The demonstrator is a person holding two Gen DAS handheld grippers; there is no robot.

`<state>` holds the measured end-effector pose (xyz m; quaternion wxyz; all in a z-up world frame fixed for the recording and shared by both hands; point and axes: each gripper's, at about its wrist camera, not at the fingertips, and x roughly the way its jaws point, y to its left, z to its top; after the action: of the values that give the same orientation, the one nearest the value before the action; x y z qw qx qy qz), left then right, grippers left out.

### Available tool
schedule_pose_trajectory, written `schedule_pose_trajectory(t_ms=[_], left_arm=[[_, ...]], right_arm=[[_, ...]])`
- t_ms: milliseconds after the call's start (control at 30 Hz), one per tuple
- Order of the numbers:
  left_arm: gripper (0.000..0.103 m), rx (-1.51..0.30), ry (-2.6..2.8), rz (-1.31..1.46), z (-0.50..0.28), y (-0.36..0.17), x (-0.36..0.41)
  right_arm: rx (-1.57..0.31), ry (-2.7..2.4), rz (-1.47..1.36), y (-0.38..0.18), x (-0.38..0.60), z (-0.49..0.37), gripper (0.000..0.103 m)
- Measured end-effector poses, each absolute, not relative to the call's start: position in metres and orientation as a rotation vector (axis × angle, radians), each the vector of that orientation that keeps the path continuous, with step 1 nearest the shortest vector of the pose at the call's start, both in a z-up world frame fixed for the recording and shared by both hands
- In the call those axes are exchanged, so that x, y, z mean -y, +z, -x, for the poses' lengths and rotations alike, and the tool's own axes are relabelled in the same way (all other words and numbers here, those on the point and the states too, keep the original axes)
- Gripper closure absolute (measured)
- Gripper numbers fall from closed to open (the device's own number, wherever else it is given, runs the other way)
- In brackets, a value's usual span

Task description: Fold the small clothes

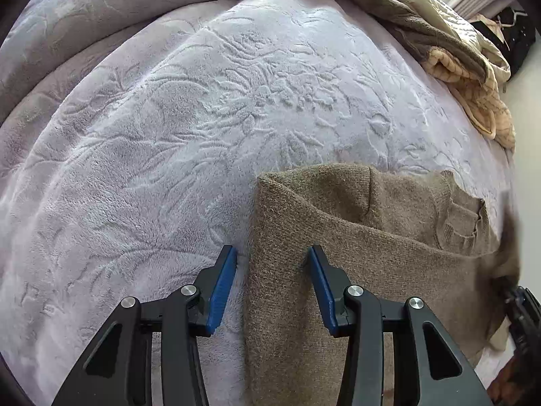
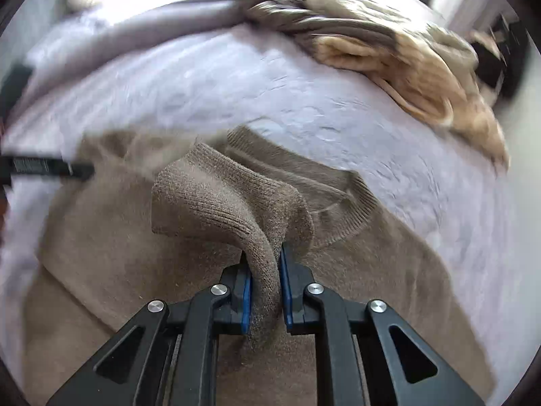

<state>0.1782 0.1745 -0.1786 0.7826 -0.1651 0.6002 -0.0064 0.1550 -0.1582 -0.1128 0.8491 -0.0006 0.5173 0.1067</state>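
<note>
A small brown knit sweater (image 1: 372,264) lies on a pale lilac plush blanket (image 1: 203,118). My left gripper (image 1: 270,253) is open, its blue pads straddling the sweater's left edge, holding nothing. In the right wrist view the sweater (image 2: 101,270) lies spread below, its ribbed collar (image 2: 355,209) to the right. My right gripper (image 2: 263,260) is shut on the sweater's ribbed sleeve cuff (image 2: 219,199), lifted above the body. The left gripper (image 2: 44,167) shows as a dark bar at the left edge. The right wrist view is motion-blurred.
A heap of beige and brown bedding (image 1: 456,47) lies at the far right of the bed, also in the right wrist view (image 2: 405,57). A rolled grey quilt (image 1: 135,10) runs along the back. The bed's edge and floor (image 1: 527,108) are at the right.
</note>
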Motion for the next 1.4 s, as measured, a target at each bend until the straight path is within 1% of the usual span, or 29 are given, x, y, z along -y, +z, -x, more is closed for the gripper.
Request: schedule_pose_trajectory(t_ms=[67,100,133,167,200,233,267,300,333,367,400,433,500,600,667,733,800,833,867,900,933,1033,1133,1200,1333,1400], left_arm=[[0.057,-1.298,-0.014,0.359,-0.178,-0.180,-0.174],[0.056,-1.303,-0.011,0.367,-0.179,-0.182,-0.173],[0.056,-1.304,-0.007,0.373,-0.180,-0.183,-0.173],[0.056,-1.300,-0.006,0.379,-0.180,-0.184,-0.172],[0.058,-1.294,-0.005,0.379,-0.180,-0.183,-0.172],[0.073,-1.285,-0.010,0.379,-0.181,-0.184,-0.173],[0.085,-1.277,-0.030,0.386,-0.180,-0.183,-0.173],[0.091,-1.278,-0.040,0.395,-0.181,-0.182,-0.173],[0.093,-1.274,-0.029,0.389,-0.183,-0.181,-0.174],[0.093,-1.269,-0.026,0.382,-0.185,-0.177,-0.171],[0.093,-1.259,-0.023,0.381,-0.185,-0.172,-0.172],[0.093,-1.247,-0.024,0.382,-0.187,-0.167,-0.173],[0.093,-1.209,-0.009,0.357,-0.190,-0.161,-0.177],[0.093,-1.220,0.011,0.288,-0.194,-0.167,-0.182],[0.093,-1.226,0.034,0.267,-0.198,-0.176,-0.184],[0.093,-1.213,0.054,0.273,-0.195,-0.174,-0.187],[0.093,-1.184,0.116,0.226,-0.186,-0.163,-0.192],[0.093,-1.165,0.137,0.202,-0.179,-0.156,-0.195],[0.093,-1.156,0.144,0.188,-0.172,-0.150,-0.198],[0.093,-1.156,0.145,0.181,-0.165,-0.145,-0.201],[0.093,-1.159,0.146,0.178,-0.157,-0.141,-0.202],[0.093,-1.172,0.160,0.185,-0.134,-0.134,-0.206],[0.093,-1.178,0.171,0.199,-0.106,-0.131,-0.205],[0.093,-1.194,0.173,0.207,-0.087,-0.132,-0.208],[0.093,-1.216,0.178,0.224,-0.054,-0.133,-0.215],[0.093,-1.223,0.178,0.221,-0.041,-0.132,-0.220]], right_arm=[[-1.108,0.127,-0.298,-0.118,0.219,-0.146,0.086],[-1.136,0.089,-0.458,-0.129,0.249,-0.139,0.082],[-1.182,0.062,-0.608,-0.145,0.275,-0.130,0.059],[-1.213,0.037,-0.711,-0.158,0.293,-0.121,0.032],[-1.215,0.023,-0.778,-0.166,0.305,-0.114,0.028],[-1.205,0.025,-0.852,-0.172,0.316,-0.106,0.028],[-1.199,0.029,-0.901,-0.175,0.321,-0.099,0.028],[-1.188,0.024,-0.964,-0.179,0.327,-0.096,0.028],[-1.184,0.007,-1.007,-0.183,0.330,-0.096,0.030],[-1.190,-0.010,-1.038,-0.186,0.332,-0.099,0.045],[-1.200,-0.015,-1.044,-0.188,0.331,-0.101,0.063],[-1.211,-0.008,-1.038,-0.189,0.328,-0.108,0.095],[-1.169,0.049,-1.005,-0.174,0.320,-0.118,0.095],[-1.156,0.049,-0.888,-0.161,0.311,-0.119,0.095],[-1.229,-0.064,-0.814,-0.177,0.315,-0.113,0.095],[-1.269,-0.107,-0.862,-0.198,0.326,-0.098,0.096],[-1.257,-0.093,-0.882,-0.196,0.328,-0.089,0.087],[-1.269,-0.078,-0.856,-0.190,0.323,-0.086,0.076],[-1.279,-0.040,-0.847,-0.183,0.315,-0.083,0.056],[-1.279,0.015,-0.870,-0.177,0.307,-0.080,0.049],[-1.278,0.094,-0.911,-0.174,0.292,-0.076,0.046],[-1.334,0.329,-1.002,-0.175,0.223,-0.071,0.046],[-1.412,0.514,-1.052,-0.191,0.128,-0.072,0.046],[-1.427,0.574,-1.085,-0.203,0.082,-0.077,0.046],[-1.444,0.581,-1.060,-0.219,0.021,-0.089,0.046],[-1.430,0.598,-1.030,-0.216,0.008,-0.092,0.046]])
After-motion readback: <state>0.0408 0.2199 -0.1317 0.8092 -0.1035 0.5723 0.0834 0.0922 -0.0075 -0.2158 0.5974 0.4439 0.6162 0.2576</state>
